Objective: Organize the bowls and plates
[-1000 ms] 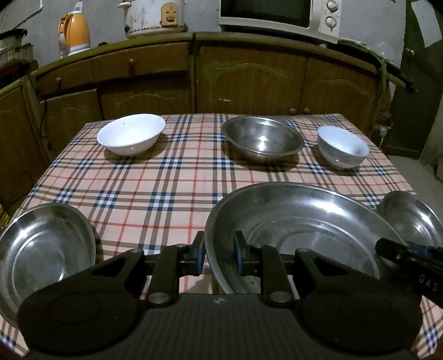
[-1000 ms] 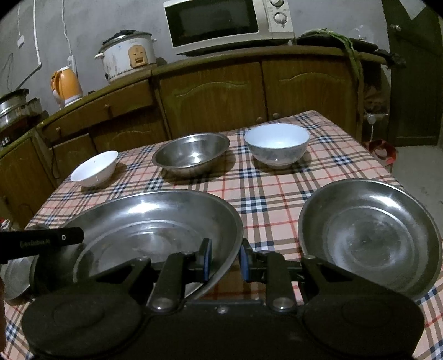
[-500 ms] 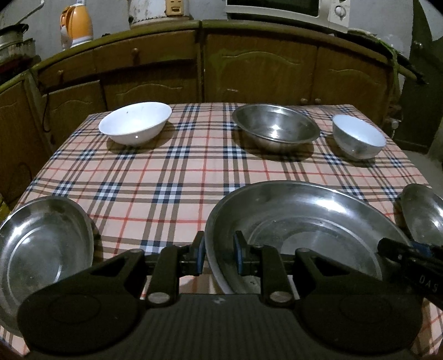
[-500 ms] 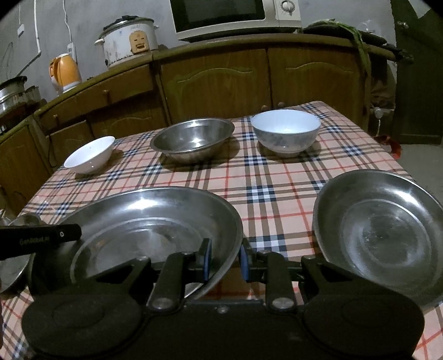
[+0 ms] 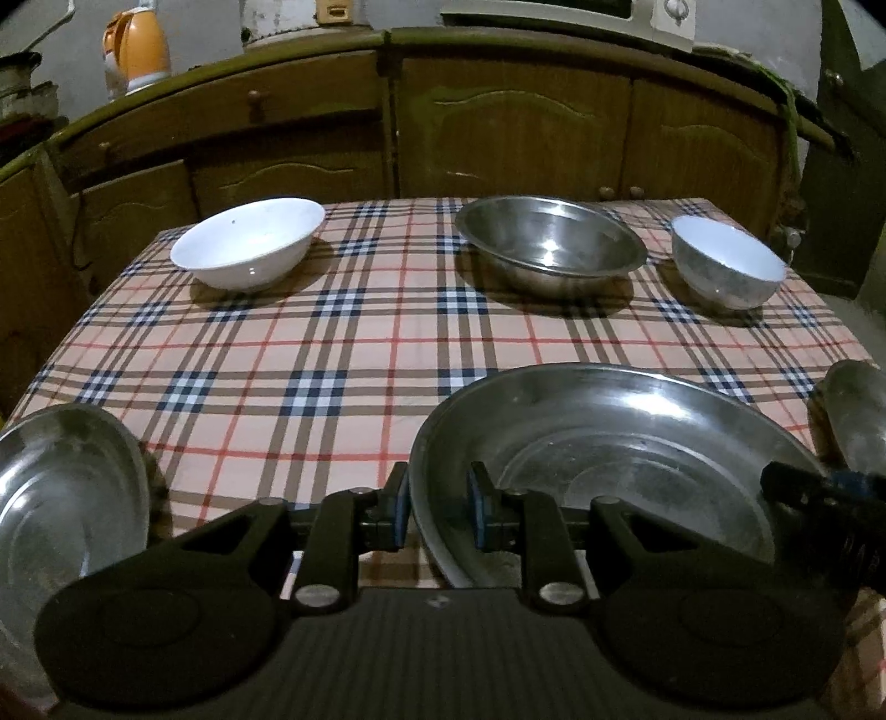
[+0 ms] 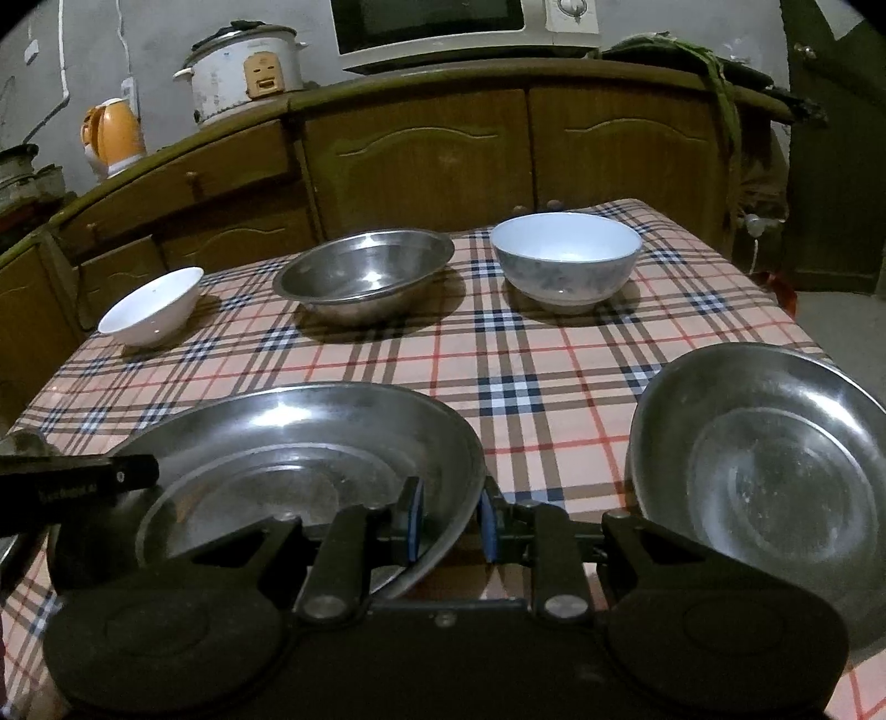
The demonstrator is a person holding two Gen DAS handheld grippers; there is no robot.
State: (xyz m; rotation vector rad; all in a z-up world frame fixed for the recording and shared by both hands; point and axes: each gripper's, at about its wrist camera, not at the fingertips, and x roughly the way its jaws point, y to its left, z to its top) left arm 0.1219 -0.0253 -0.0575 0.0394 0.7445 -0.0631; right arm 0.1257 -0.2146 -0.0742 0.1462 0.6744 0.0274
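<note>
Left wrist view, bottom centre: left gripper [image 5: 438, 512], blue pads astride the near left rim of the big pan [image 5: 609, 443]; whether they pinch it cannot be told.
Right wrist view, bottom centre: right gripper [image 6: 447, 518], pads astride the opposite rim of the same pan [image 6: 288, 443]; grip likewise uncertain.
Lower left, left view: small steel plate [image 5: 66, 498], cut off by the frame edge.
Lower right, right view: second steel plate [image 6: 764, 471], near the table's edge, partly behind the gripper body.
Mid-frame: plaid cloth [image 5: 360, 343], bare between the rows.
Upper row, left to right: white bowl [image 5: 249, 243], steel bowl [image 5: 551, 243], patterned bowl [image 5: 725, 266], well apart.
Background: cabinets [image 5: 498, 127], kettle [image 5: 135, 52], cooker [image 6: 246, 72], microwave [image 6: 465, 25].

Risk: thin sloped rims offer little purchase; uneven lifting by the two grippers would probably tip the pan or let it slide free.
Hidden: pan's near rim beneath both gripper bodies; dim light blurs detail.
</note>
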